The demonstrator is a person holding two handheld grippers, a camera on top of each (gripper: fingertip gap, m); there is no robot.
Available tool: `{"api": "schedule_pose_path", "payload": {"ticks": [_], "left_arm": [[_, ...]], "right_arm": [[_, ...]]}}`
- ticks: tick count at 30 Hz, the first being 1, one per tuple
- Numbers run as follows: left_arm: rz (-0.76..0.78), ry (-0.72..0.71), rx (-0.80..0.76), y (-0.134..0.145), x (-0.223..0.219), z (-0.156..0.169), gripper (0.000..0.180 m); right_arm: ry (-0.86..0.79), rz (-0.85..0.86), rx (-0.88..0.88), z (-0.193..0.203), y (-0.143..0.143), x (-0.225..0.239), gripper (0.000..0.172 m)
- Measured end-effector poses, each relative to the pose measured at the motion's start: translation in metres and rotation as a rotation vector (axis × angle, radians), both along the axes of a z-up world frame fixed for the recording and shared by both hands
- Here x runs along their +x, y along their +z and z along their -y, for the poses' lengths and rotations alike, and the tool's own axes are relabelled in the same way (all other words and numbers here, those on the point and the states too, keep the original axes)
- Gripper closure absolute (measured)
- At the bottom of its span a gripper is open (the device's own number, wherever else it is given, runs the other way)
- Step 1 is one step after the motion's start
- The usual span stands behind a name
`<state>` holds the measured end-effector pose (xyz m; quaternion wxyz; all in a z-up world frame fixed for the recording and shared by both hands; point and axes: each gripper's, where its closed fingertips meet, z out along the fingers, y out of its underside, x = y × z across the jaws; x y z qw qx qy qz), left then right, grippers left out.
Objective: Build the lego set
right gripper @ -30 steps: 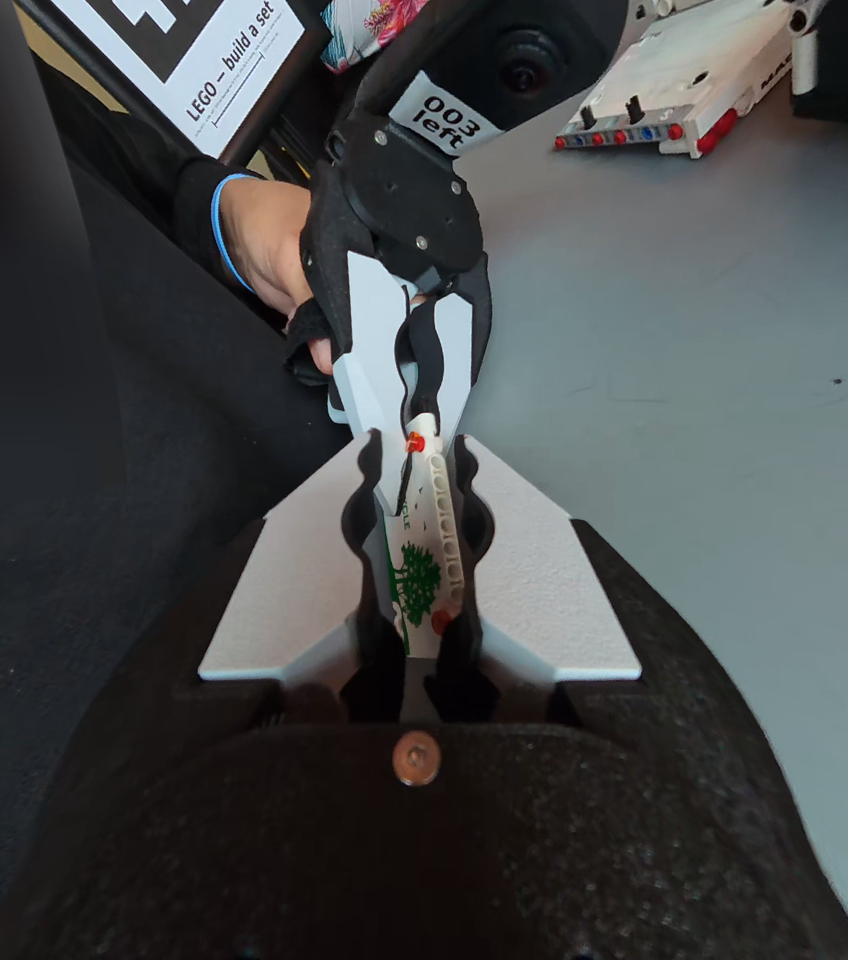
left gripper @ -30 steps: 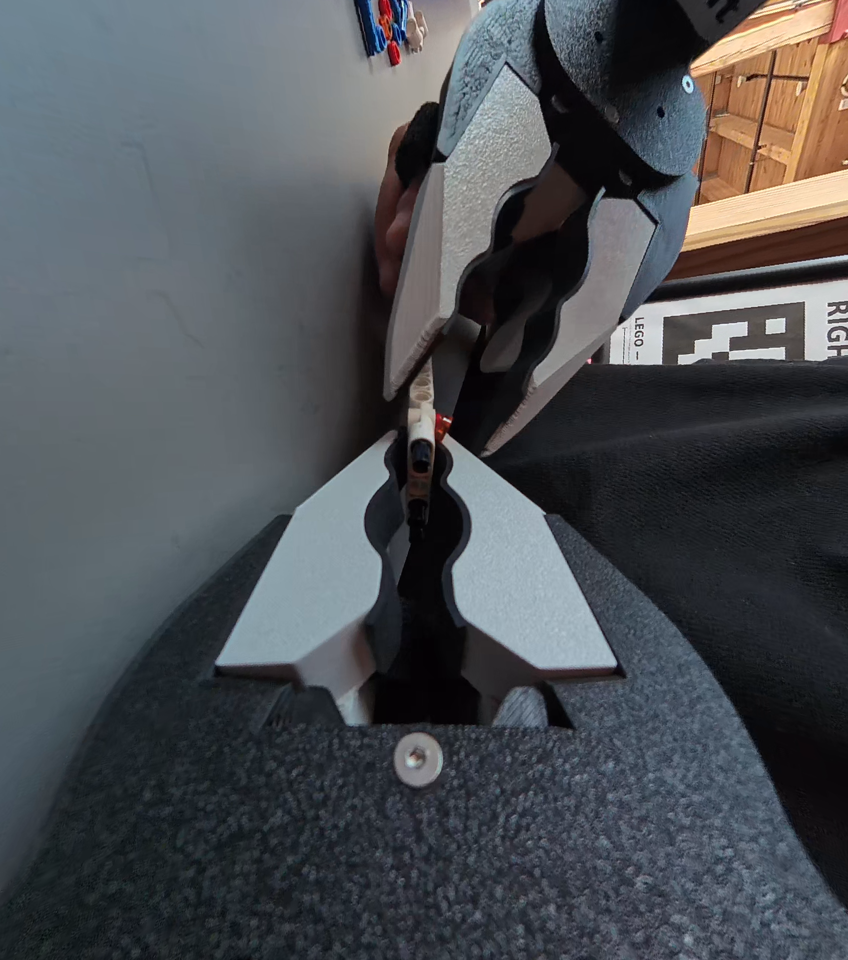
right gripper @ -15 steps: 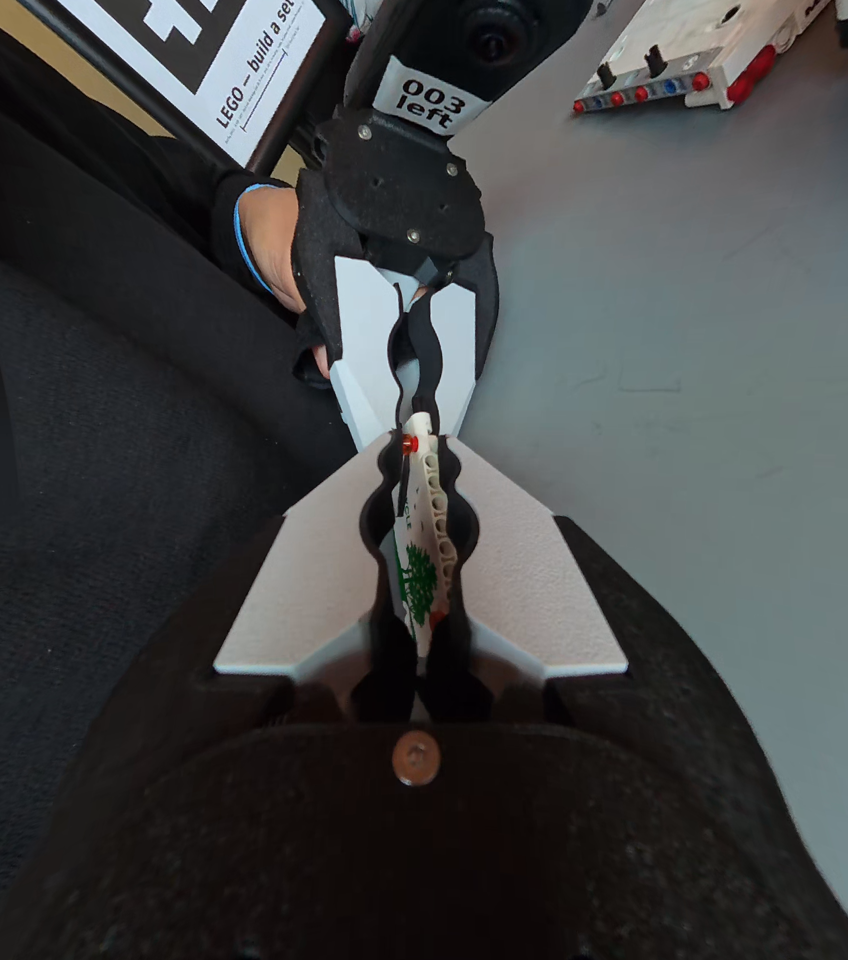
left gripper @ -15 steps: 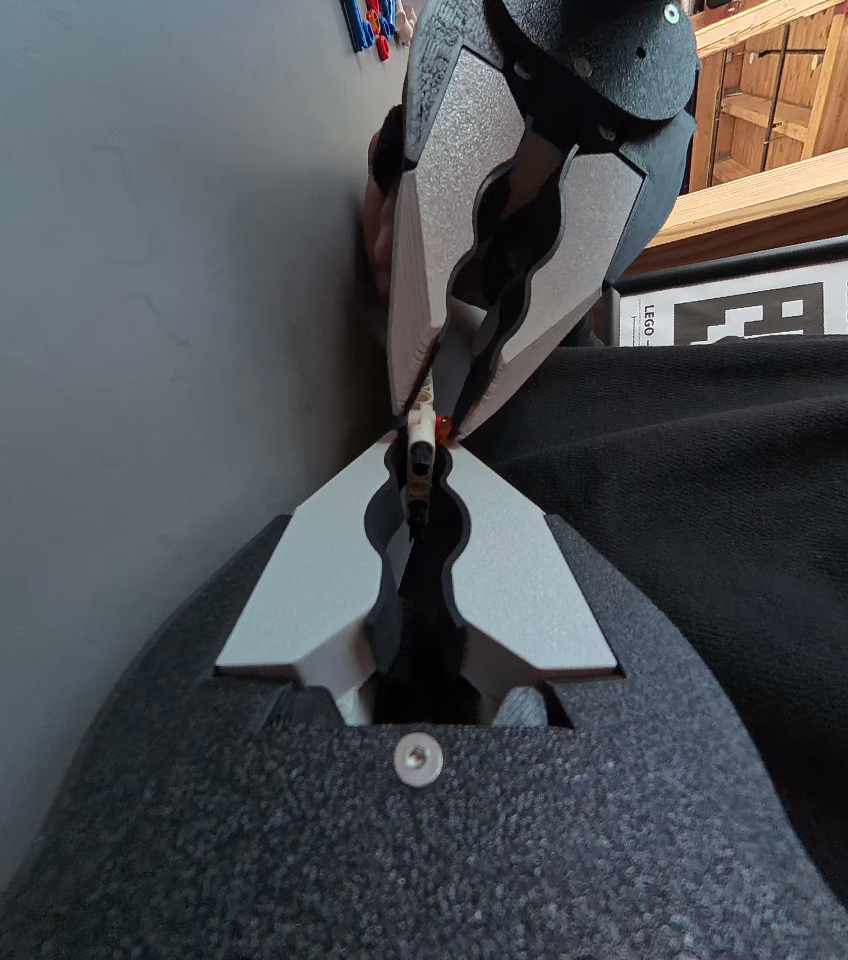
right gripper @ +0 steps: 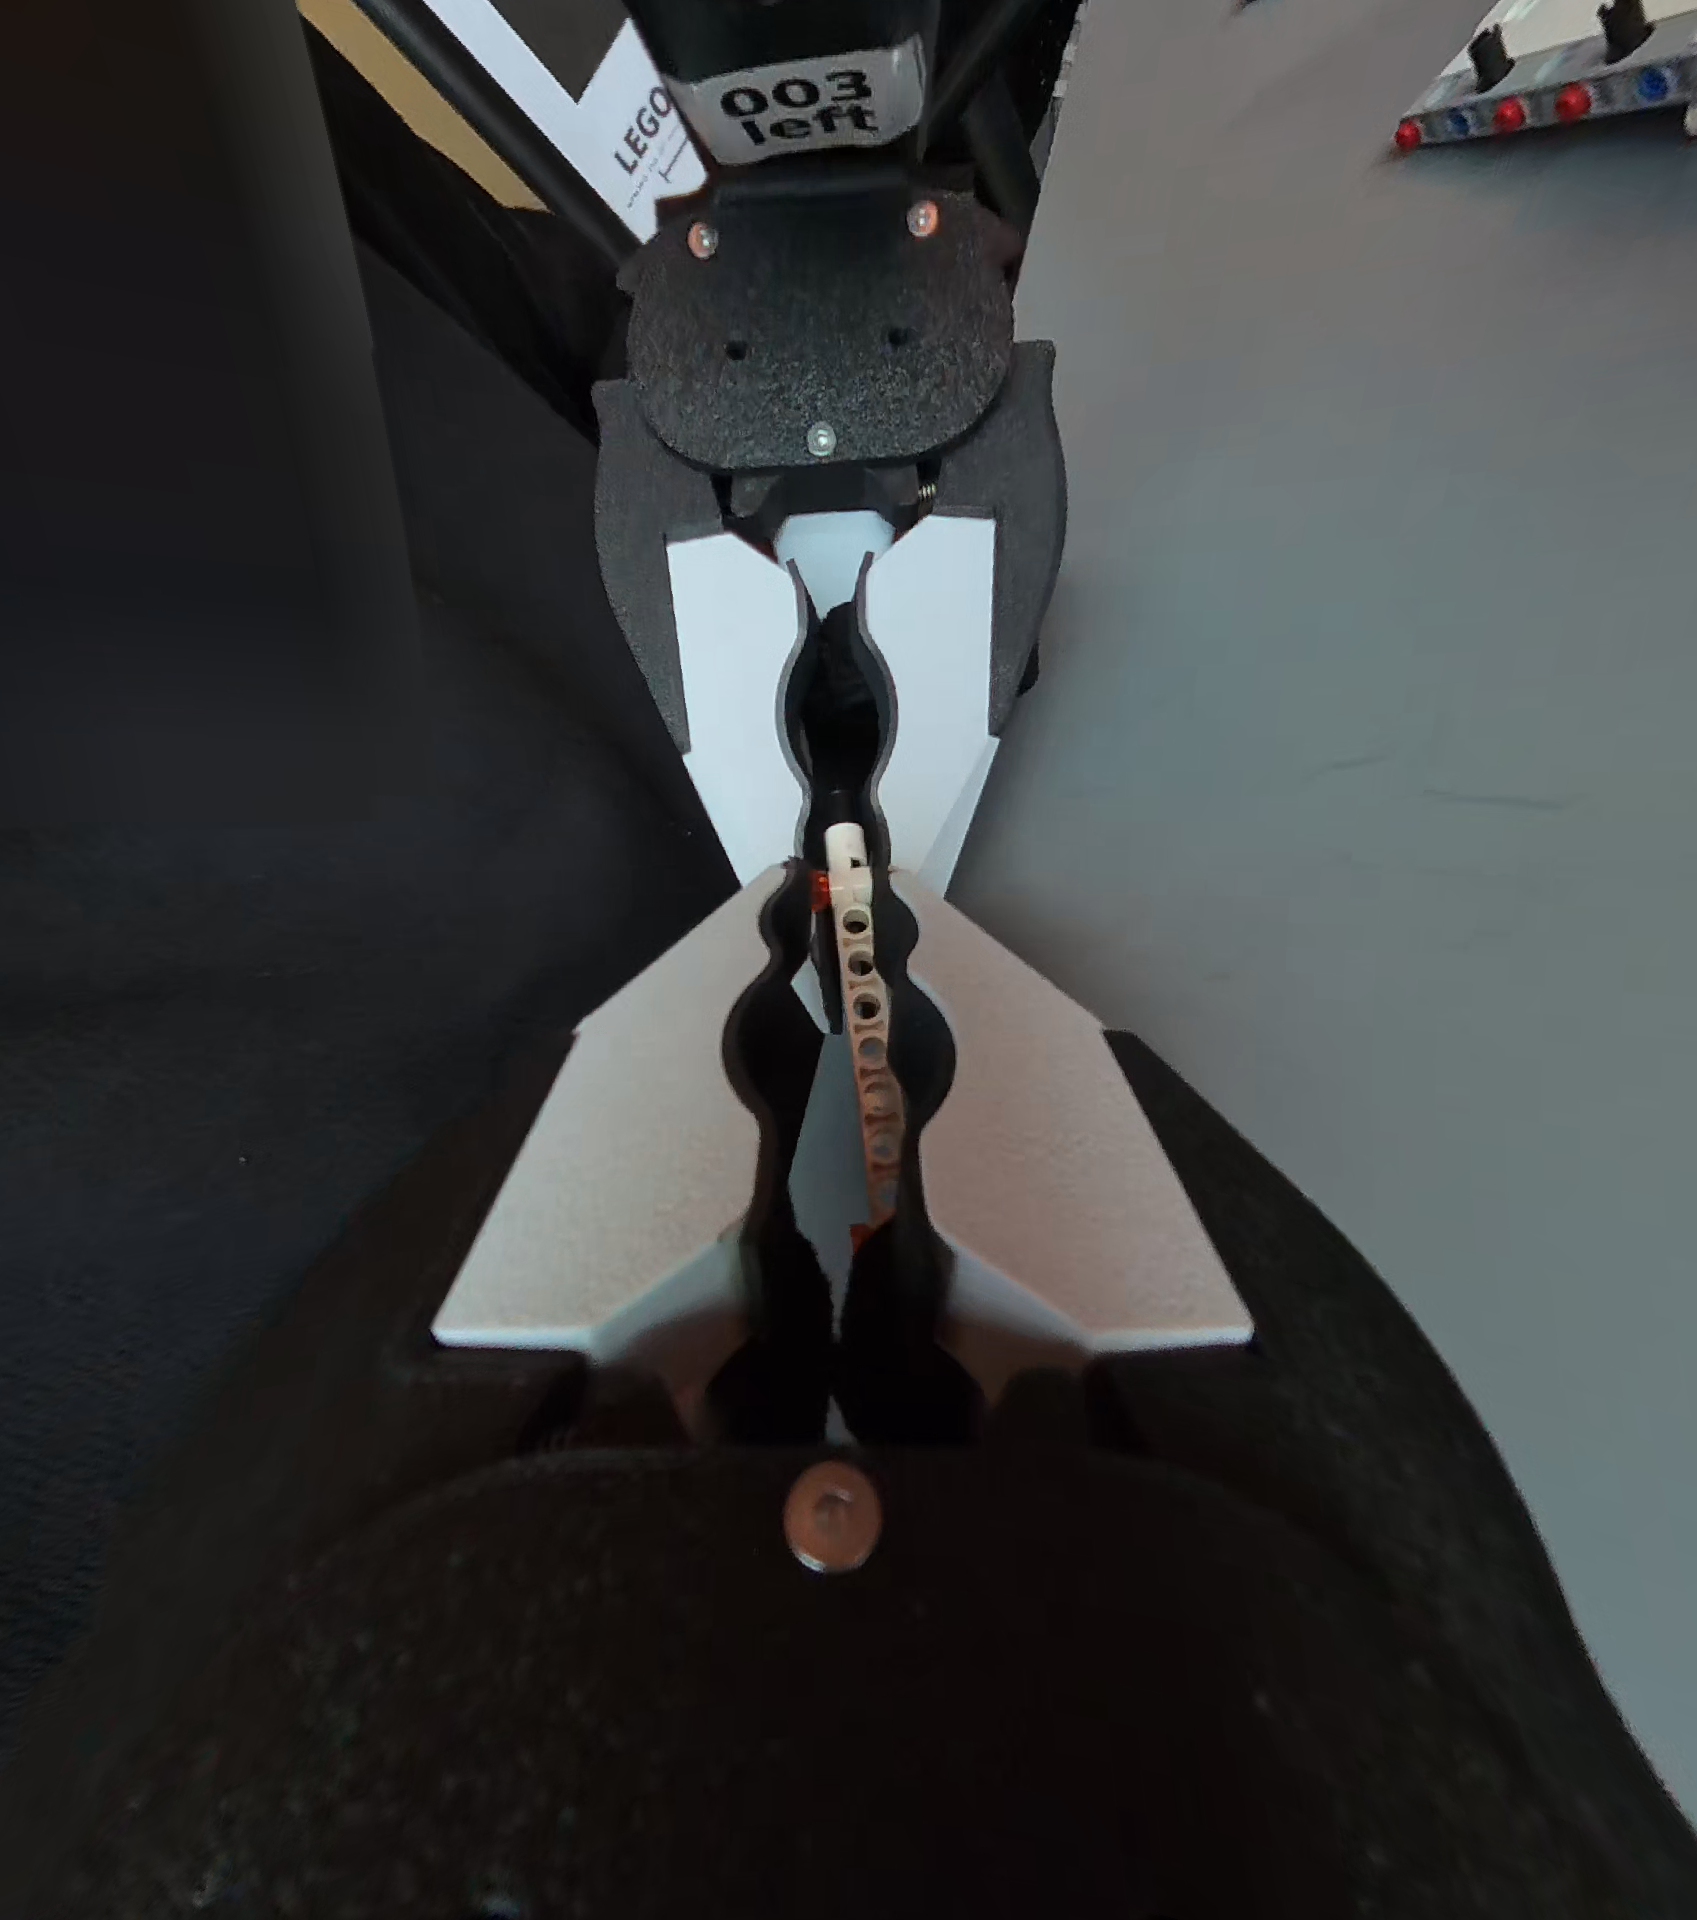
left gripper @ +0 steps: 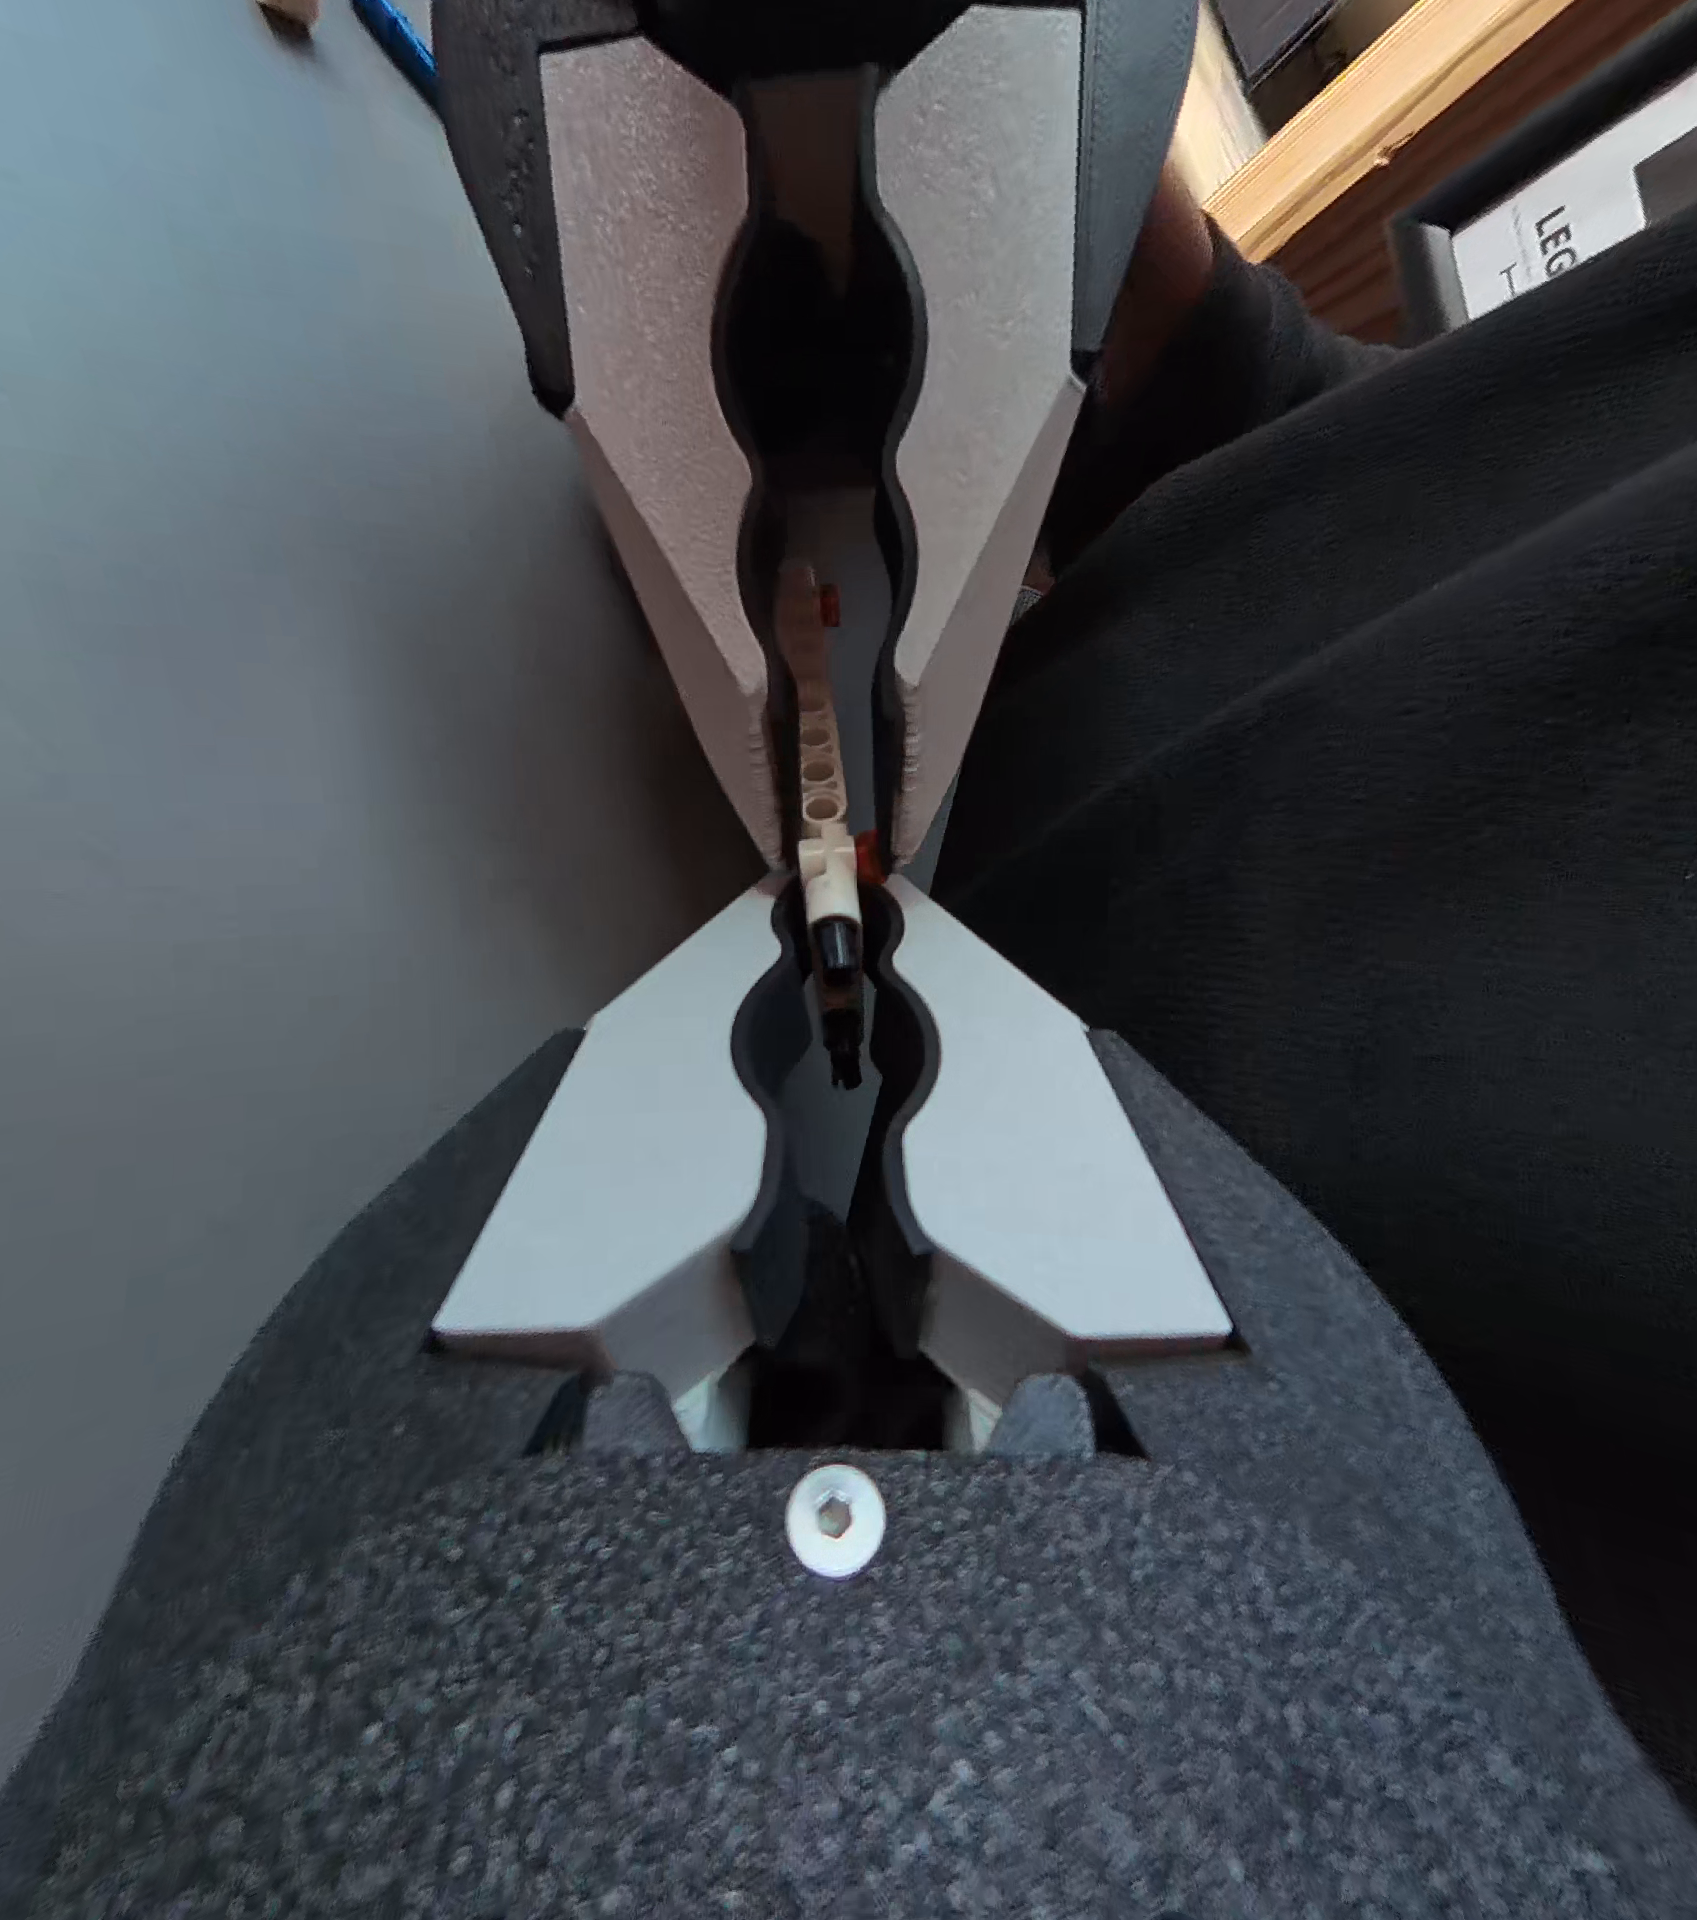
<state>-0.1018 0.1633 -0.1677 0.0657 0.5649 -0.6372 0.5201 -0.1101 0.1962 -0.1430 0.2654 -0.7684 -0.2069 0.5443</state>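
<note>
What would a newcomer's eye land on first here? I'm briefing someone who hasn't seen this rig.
The two grippers meeting tip to tip at centre: the left gripper pinches a white connector with a black pin, and the right gripper closes around a white holed beam. A white brick model lies far right on the grey table.

Ahead of my right claw [right gripper: 844, 896], the left gripper [right gripper: 849, 854] wears a white printed label [right gripper: 797, 109]; a framed white sign [right gripper: 638, 140] with print stands behind it.

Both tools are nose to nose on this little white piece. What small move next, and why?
Probably hold both tools closed and press them gently together. The left tool grips the white connector with its black pin; the right tool pinches the holed beam that meets it, and the parts already line up tip to tip.
</note>
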Motion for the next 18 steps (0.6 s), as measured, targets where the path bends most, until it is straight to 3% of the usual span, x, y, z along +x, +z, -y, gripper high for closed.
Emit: {"api": "schedule_pose_path", "payload": {"ticks": [7, 10, 18], "left_arm": [[0.012, 0.011, -0.007, 0.0004, 0.0029, -0.0042, 0.177], [0.03, 0.011, 0.023, -0.0003, 0.0037, -0.0063, 0.177], [0.051, -0.004, 0.045, -0.0012, 0.0007, -0.0041, 0.177]], "right_arm": [[-0.048, 0.032, 0.07, -0.0045, 0.0005, 0.0015, 0.162], [-0.044, 0.006, 0.082, -0.0019, 0.0046, 0.0021, 0.152], [-0.056, 0.065, 0.117, -0.001, -0.0008, -0.0012, 0.16]]}}
